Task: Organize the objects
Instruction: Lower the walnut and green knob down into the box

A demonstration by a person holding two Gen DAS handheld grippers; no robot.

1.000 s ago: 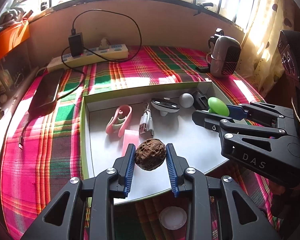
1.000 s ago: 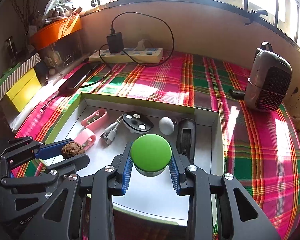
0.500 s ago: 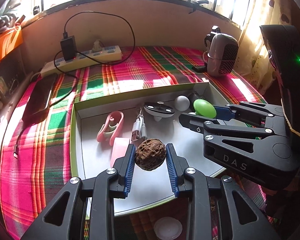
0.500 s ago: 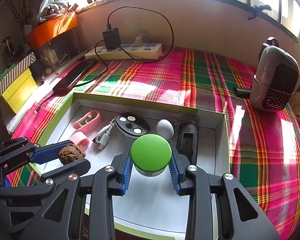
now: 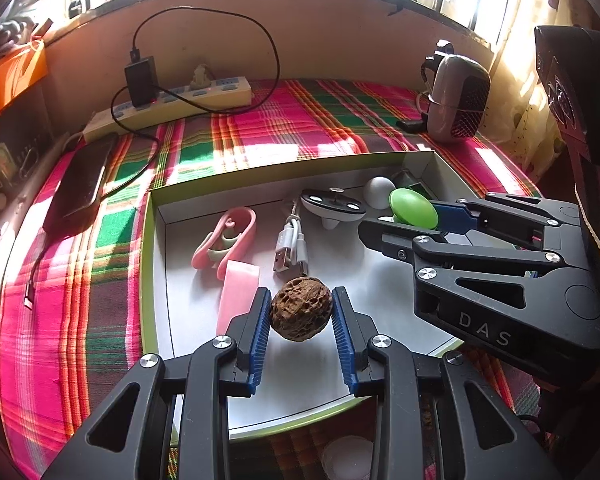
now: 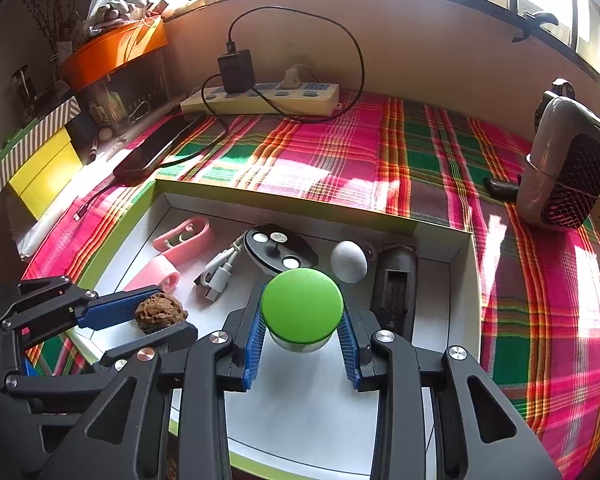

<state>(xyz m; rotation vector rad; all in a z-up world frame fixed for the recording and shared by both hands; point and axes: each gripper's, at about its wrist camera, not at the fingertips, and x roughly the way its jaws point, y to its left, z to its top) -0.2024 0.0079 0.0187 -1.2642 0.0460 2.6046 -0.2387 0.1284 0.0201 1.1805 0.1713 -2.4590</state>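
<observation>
A shallow white box with a green rim (image 5: 146,264) (image 6: 284,194) lies on the plaid cloth. My left gripper (image 5: 301,312) is shut on a brown wrinkled walnut (image 5: 301,314) (image 6: 160,312), held above the box's near left floor. Over the box's middle, my right gripper (image 6: 302,314) (image 5: 432,220) is shut on a small jar with a green lid (image 6: 302,306) (image 5: 413,208). Lying in the box are a pink clip (image 5: 228,236), a pink tape strip (image 5: 236,292), a white USB cable (image 5: 290,246), a black-and-white oval gadget (image 6: 278,252), a white ball (image 6: 349,261) and a dark case (image 6: 396,288).
Behind the box sit a power strip with a black charger (image 6: 260,98) and a dark phone (image 6: 156,150) on its cable. A grey heater-like device (image 6: 564,168) stands at the right. Yellow and orange boxes (image 6: 40,168) line the left edge. A white round lid (image 5: 348,458) lies on the cloth before the box.
Both views have shifted slightly over the box, with the box sitting a little more to the right in the pictures. The walnut and the green-lidded jar stay gripped as before.
</observation>
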